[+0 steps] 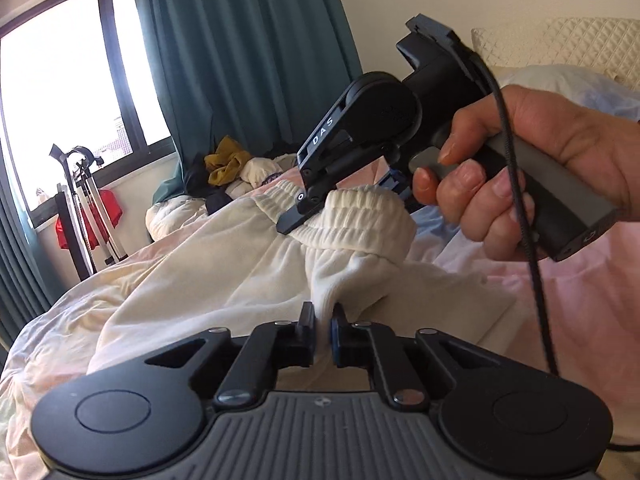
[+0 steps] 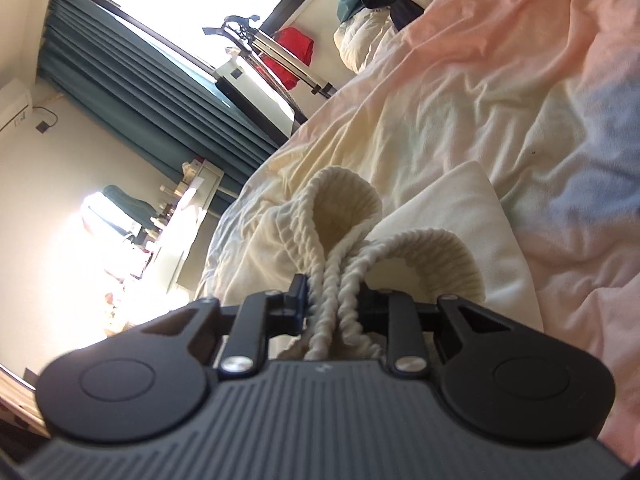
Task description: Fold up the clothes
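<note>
Cream sweatpants (image 1: 224, 264) lie spread on the bed. My left gripper (image 1: 322, 320) is shut on a pinch of their cloth below the waistband. My right gripper (image 1: 344, 204), held in a hand, is shut on the ribbed elastic waistband (image 1: 360, 220) and lifts it a little above the bed. In the right wrist view the right gripper (image 2: 332, 292) clamps the bunched waistband (image 2: 340, 216), which loops out to both sides of the jaws. The rest of the pants (image 2: 452, 216) lies flat behind it.
The bed has a pink and pale yellow sheet (image 1: 560, 292). A pile of loose clothes (image 1: 228, 168) lies at its far end. A pillow (image 1: 560, 80) and quilted headboard are at the right. A rack with a red garment (image 1: 88, 216) stands by the window and teal curtains (image 1: 240, 60).
</note>
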### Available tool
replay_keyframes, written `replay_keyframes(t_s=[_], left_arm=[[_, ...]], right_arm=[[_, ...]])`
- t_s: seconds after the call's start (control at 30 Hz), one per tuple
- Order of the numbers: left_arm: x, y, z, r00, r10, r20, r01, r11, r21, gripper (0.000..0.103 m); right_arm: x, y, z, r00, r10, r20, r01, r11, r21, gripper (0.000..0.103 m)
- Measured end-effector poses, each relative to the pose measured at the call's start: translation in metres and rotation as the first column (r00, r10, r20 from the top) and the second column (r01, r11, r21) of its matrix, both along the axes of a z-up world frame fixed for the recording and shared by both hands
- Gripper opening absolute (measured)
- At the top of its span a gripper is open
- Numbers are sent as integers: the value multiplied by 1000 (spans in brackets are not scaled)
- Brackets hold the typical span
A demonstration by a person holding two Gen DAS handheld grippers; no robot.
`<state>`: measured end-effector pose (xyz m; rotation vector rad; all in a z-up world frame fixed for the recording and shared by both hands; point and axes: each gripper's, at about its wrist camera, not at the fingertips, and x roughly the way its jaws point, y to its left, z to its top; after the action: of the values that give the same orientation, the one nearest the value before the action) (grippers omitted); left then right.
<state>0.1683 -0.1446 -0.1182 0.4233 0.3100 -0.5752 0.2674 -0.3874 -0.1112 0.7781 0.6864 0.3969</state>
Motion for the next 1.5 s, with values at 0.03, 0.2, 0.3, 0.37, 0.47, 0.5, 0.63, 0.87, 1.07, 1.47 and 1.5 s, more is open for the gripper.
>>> replay_keyframes(t_s=[0.03, 0.2, 0.3, 0.37, 0.47, 0.5, 0.63, 0.87, 1.07, 1.47, 1.5], left_arm=[[-6, -1, 5, 1000, -12, 11, 12, 1000, -15, 6], [-11, -1, 12, 992, -61, -109, 46, 990, -132, 6], [-14, -10, -6, 984, -83, -156, 66, 991, -113, 6], [-10, -11, -21, 976, -71, -206, 49, 993, -106, 6], [-2, -3, -24, 962, -46, -268, 8, 990, -142, 8], [0, 0, -22, 959, -41, -282, -2, 988, -152, 12], [-5, 17, -10, 948, -11, -318, -48, 983, -176, 31], [5, 55, 40, 949, 57, -309, -133, 964, -231, 80], [28, 148, 75, 903, 164, -397, -336, 846, -415, 99], [124, 246, -6, 638, -41, -769, -522, 711, -471, 99], [128, 245, -9, 630, -62, -774, -514, 713, -476, 98]], right_arm=[[-3, -2, 6, 1000, -10, 15, 10, 1000, -6, 24], [-25, -21, 23, 997, -63, 38, 67, 991, -120, 24], [-29, -27, 7, 996, -84, -9, 79, 967, -242, 25], [-20, -30, -12, 993, -91, -77, 69, 967, -244, 25], [-14, -26, -25, 991, -86, -99, 59, 967, -249, 27], [-13, -25, -29, 991, -84, -105, 55, 966, -252, 27], [-17, -22, -22, 993, -77, -87, 51, 962, -269, 31], [-41, -31, -7, 988, -114, -103, 93, 977, -190, 40], [-64, -43, -1, 982, -165, -97, 142, 968, -208, 84], [-23, -47, -62, 969, 6, -248, -2, 1000, 18, 103], [-21, -44, -62, 971, 22, -236, -14, 999, 35, 103]])
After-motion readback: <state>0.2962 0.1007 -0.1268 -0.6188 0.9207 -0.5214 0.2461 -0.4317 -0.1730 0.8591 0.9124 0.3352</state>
